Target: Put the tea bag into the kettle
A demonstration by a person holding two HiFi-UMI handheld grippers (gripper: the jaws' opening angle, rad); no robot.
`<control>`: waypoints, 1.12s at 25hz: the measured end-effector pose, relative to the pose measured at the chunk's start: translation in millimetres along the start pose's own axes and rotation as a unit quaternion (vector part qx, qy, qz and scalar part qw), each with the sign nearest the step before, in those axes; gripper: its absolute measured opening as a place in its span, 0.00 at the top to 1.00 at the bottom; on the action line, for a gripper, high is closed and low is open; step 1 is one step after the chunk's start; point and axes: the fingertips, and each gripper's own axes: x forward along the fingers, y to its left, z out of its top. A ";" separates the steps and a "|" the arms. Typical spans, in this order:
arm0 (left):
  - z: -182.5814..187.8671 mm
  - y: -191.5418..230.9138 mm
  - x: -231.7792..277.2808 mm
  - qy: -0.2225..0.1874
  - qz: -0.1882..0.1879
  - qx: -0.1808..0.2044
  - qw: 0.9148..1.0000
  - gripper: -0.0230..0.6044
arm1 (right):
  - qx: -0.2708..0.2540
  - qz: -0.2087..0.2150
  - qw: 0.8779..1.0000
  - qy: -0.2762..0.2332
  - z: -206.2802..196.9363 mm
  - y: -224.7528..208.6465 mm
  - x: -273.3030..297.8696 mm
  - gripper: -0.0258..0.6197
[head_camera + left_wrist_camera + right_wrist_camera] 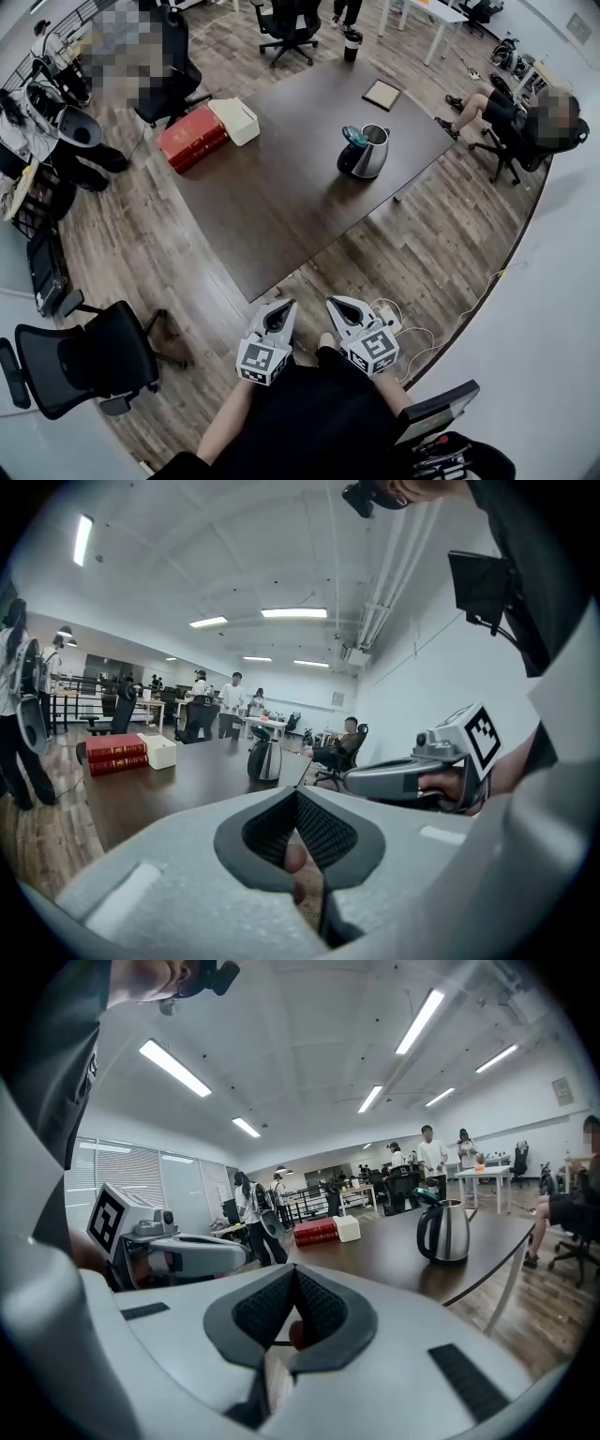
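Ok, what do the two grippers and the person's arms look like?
The left gripper and right gripper are pale grey shells with dark textured pads lining a teardrop opening. Each carries a white cube with black square markers. The person wears a black top; the forearms are uncovered.

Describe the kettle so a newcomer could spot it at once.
Find the big dark table mid-room. Near its right edge stands the kettle, alone. It is the only shiny steel thing there, with black handle and teal lid, unlike the red books and white box at the left.
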 end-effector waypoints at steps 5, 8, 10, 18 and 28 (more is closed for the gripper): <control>11.8 25.7 12.0 0.012 -0.031 0.009 0.999 0.96 | 0.011 -0.028 1.000 -0.008 11.5 -8.6 27.1 0.95; 15.6 41.9 16.8 0.020 -0.045 0.015 0.999 0.96 | 0.018 -0.043 0.999 -0.010 16.2 -10.8 43.4 0.95; 17.3 51.4 19.5 0.025 -0.055 0.019 0.998 0.96 | 0.022 -0.053 0.998 -0.010 17.6 -11.3 52.6 0.95; 20.4 80.2 35.7 0.046 -0.110 0.037 0.992 0.96 | 0.040 -0.102 0.994 -0.014 24.7 -16.6 78.3 0.95; 17.6 95.6 40.6 0.061 -0.173 0.055 0.981 0.96 | 0.065 -0.163 0.984 -0.018 19.7 -12.6 88.5 0.95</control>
